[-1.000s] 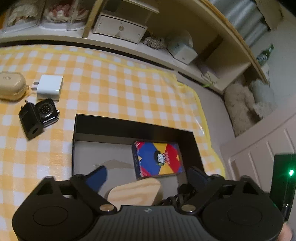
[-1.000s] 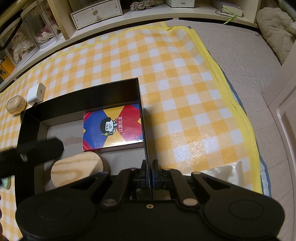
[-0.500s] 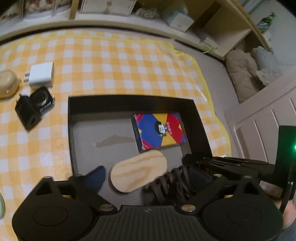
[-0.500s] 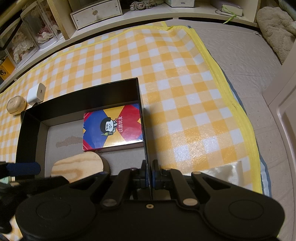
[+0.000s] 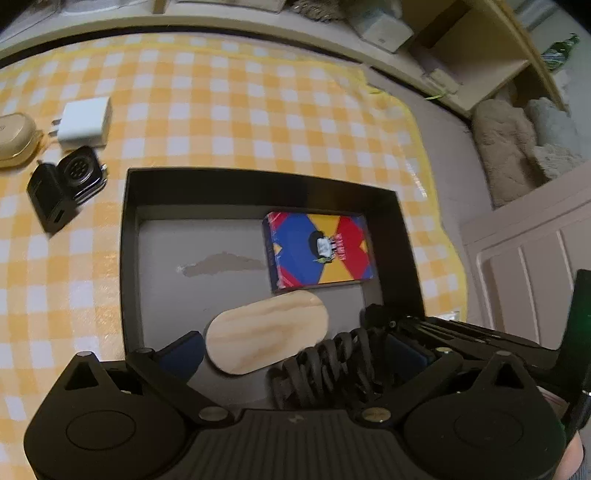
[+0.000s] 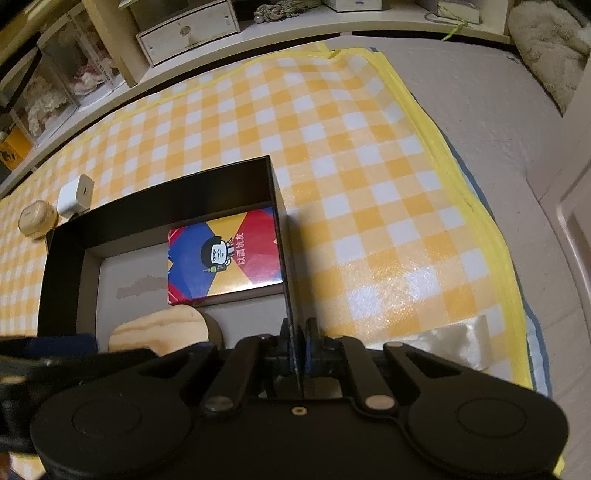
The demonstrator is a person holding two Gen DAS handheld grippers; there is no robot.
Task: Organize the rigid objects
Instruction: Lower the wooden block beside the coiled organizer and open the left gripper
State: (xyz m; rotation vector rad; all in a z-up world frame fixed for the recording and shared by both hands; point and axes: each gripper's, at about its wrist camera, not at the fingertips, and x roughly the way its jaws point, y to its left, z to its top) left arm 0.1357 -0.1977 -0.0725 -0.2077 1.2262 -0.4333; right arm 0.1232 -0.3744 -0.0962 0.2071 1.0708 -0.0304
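Observation:
A black open box (image 5: pixel 129 229) lies on the yellow checked cloth. Inside it are a colourful card box (image 5: pixel 317 251) at the far right and a wooden oval hairbrush (image 5: pixel 266 332) near the front, bristles down. My left gripper (image 5: pixel 295 354) is open above the brush, one blue pad (image 5: pixel 184 350) left of it, not touching. My right gripper (image 6: pixel 297 343) is shut on the box's right wall (image 6: pixel 284 258). The card box (image 6: pixel 221 254) and brush (image 6: pixel 162 332) also show in the right wrist view.
Left of the box lie a white charger (image 5: pixel 85 122), a black charger (image 5: pixel 50 199), a black smartwatch (image 5: pixel 79 173) and a beige case (image 5: pixel 13 140). Low shelves with a drawer unit (image 6: pixel 188 29) line the far side. Plush cushions (image 5: pixel 517 147) sit right.
My left gripper has let go of the wooden brush, which now lies in the box, and has pulled up and back. My right gripper has stayed clamped on the box wall.

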